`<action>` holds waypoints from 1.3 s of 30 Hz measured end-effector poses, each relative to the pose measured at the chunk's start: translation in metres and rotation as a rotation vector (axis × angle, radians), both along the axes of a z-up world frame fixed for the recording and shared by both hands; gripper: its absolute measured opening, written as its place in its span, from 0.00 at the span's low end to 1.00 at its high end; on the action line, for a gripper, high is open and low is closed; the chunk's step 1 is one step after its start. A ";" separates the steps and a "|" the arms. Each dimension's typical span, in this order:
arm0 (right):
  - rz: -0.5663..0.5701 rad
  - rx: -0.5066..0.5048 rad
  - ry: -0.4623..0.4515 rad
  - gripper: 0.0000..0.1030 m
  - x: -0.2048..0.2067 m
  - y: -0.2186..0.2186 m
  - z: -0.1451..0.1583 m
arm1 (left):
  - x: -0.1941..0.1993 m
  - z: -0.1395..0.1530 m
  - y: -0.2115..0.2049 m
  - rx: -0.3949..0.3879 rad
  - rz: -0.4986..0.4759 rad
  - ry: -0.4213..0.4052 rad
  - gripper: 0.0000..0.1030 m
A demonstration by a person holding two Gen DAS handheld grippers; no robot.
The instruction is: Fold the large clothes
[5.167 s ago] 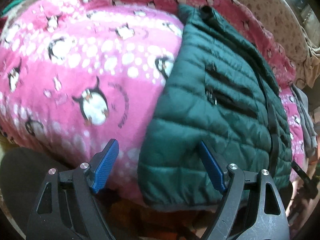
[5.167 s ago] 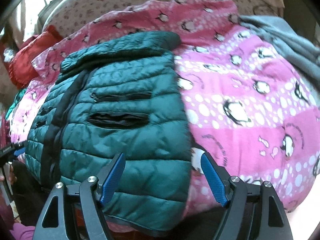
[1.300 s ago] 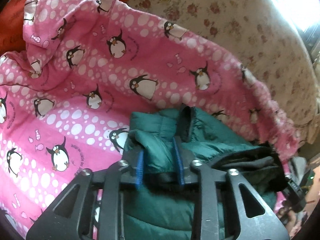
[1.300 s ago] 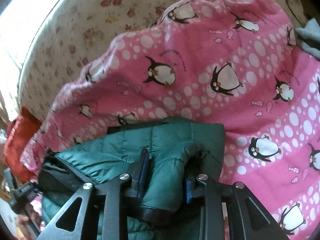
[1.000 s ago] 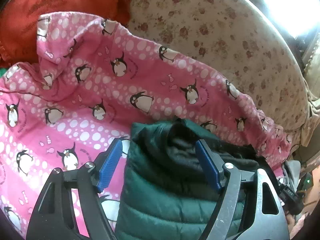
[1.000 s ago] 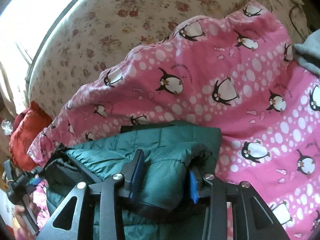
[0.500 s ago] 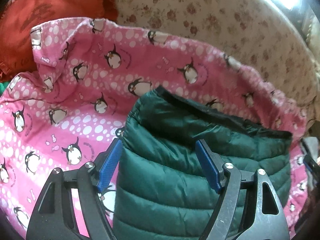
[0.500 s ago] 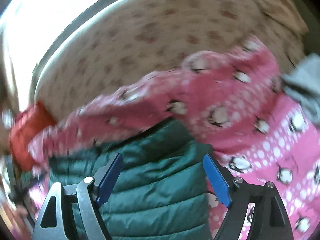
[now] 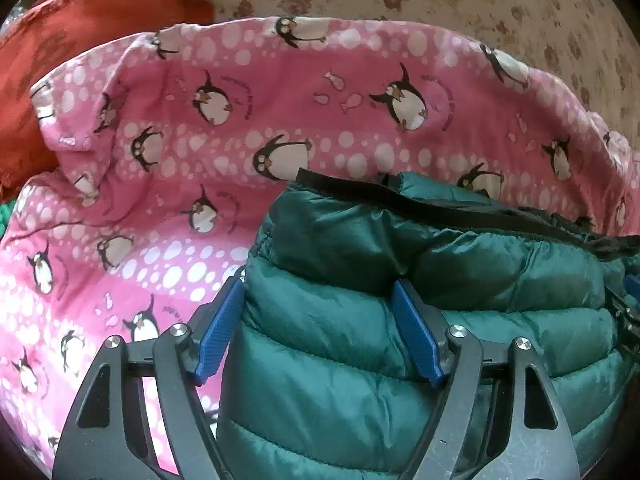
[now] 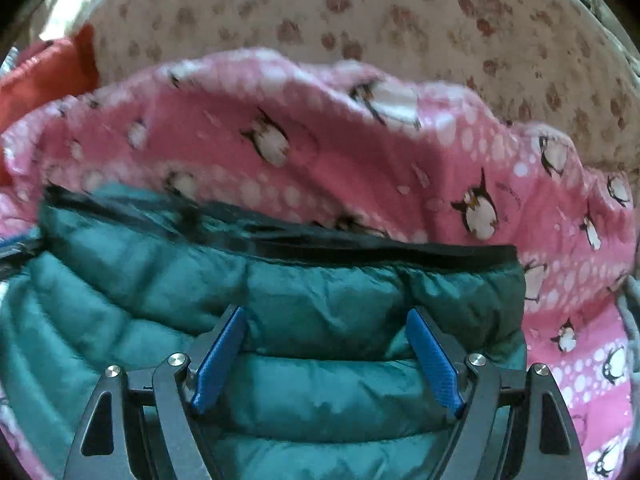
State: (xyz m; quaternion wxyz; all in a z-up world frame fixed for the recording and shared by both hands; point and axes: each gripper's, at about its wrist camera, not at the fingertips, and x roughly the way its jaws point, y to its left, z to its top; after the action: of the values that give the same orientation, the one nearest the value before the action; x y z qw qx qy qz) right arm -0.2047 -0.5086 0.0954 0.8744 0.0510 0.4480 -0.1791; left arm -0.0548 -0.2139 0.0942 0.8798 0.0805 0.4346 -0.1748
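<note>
Jacket (image 9: 400, 320) underside hidden (R view blurred, maybe)

There is one green puffer jacket (image 9: 400, 320), folded over on itself, with one black trim band (image 9: 420, 200) along its far edge. Under it lies one pink blanket (image 9: 280, 92) printed with penguins; in the left wrist view roughly twenty penguins can be made out, though those at the rim are too squeezed to count exactly. One red cushion (image 9: 80, 40) sits at the far left, and one flowered cover (image 9: 480, 0) spreads behind the blanket. There are two grippers: the left gripper (image 9: 316, 332) and the right gripper (image 10: 326, 360), each with two blue pads, four pads in all. A bit of one grey cloth (image 10: 630, 320) shows at the right rim.
</note>
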 end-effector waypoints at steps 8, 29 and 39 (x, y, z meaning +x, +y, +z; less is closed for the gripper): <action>-0.059 0.136 0.012 0.79 -0.004 -0.028 -0.028 | 0.015 -0.016 -0.005 -0.021 -0.013 0.058 0.79; 0.031 0.221 -0.124 0.79 -0.102 0.009 0.018 | 0.014 -0.022 -0.006 -0.013 -0.011 0.047 0.81; 0.040 0.088 -0.058 0.82 -0.112 0.030 -0.024 | 0.009 -0.023 -0.006 -0.011 -0.007 0.025 0.81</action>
State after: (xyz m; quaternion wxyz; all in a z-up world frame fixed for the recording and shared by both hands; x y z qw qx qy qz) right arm -0.3171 -0.4790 0.0712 0.8874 0.0858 0.4307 -0.1402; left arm -0.0458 -0.2204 0.0710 0.8740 0.0752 0.4444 -0.1814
